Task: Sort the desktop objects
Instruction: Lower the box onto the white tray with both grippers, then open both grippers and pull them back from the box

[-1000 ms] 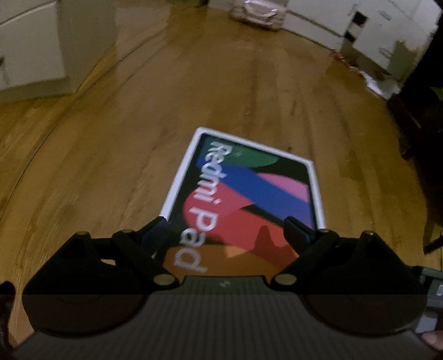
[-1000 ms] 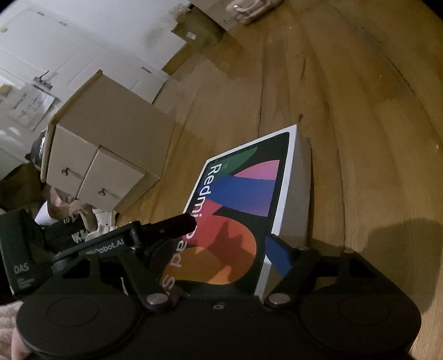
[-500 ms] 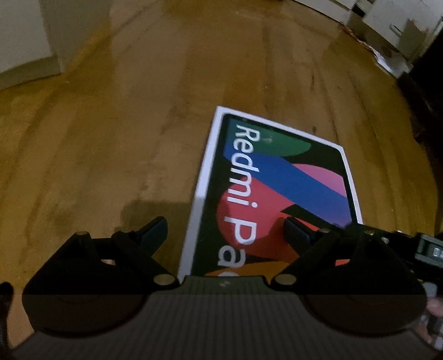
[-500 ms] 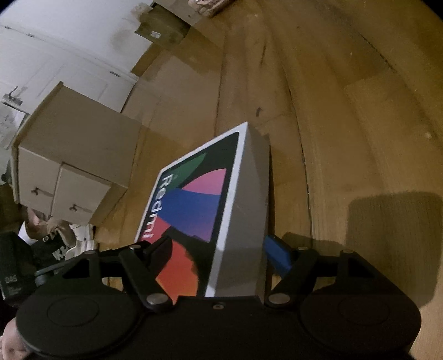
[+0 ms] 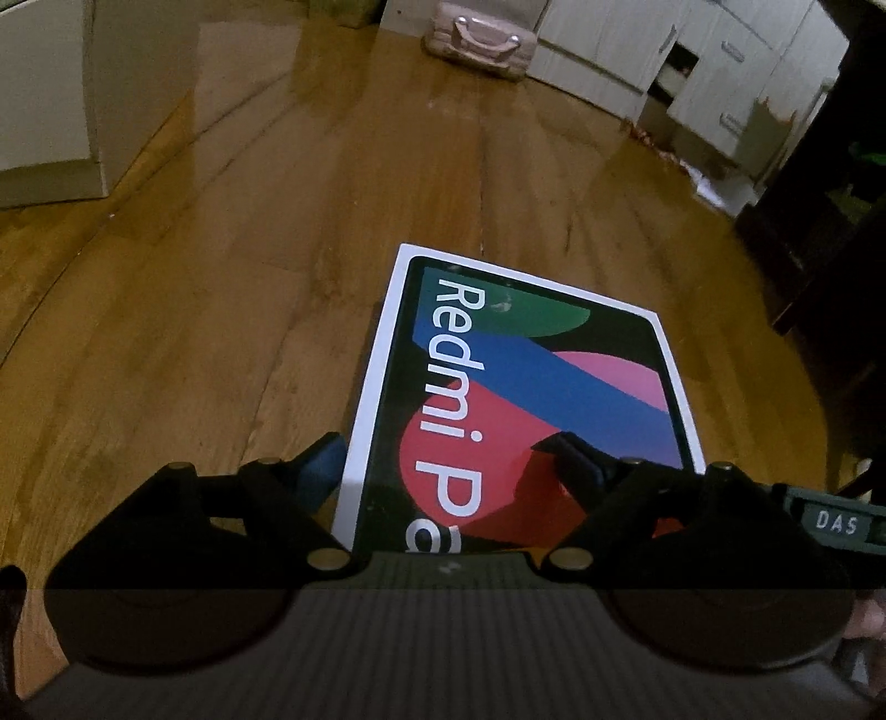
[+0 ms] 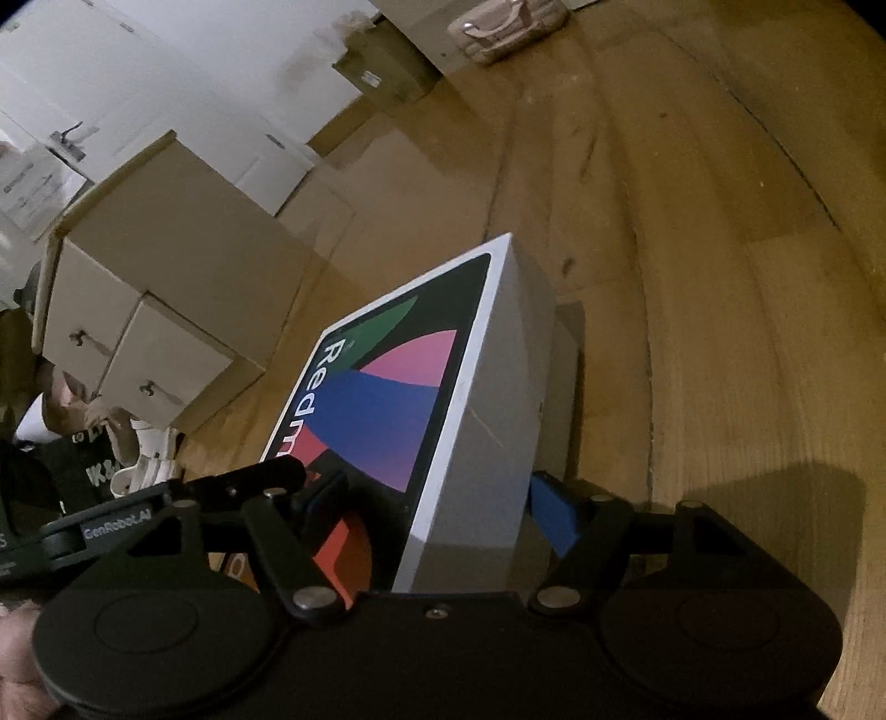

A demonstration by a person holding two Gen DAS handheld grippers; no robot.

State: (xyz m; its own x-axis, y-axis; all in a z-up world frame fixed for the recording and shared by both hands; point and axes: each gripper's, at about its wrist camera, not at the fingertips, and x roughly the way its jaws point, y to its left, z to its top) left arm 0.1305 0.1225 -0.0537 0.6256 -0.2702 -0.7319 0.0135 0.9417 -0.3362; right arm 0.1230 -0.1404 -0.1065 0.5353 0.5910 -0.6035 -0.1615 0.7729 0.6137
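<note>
Glossy wooden surface [image 5: 232, 310], amber planks, lamp glare toward the far end. White drawer cabinets [image 5: 714, 94] line the back wall; a pink handled case [image 5: 479, 41] sits before them. Cardboard drawer unit [image 6: 155, 310] at the left of the right wrist view. Redmi Pad box [image 5: 526, 399] is tilted, one long edge raised. Right gripper [image 6: 437, 504] straddles the box's edge, fingers against both faces. Left gripper [image 5: 448, 459] spread wide over the box's near end; contact unclear.

Glossy wood planking [image 5: 232, 288] spreads under me. White drawer units [image 5: 681, 72] stand at one o'clock, a pale handled bag [image 5: 479, 41] at twelve, a cardboard drawer box [image 6: 160, 288] at ten.
</note>
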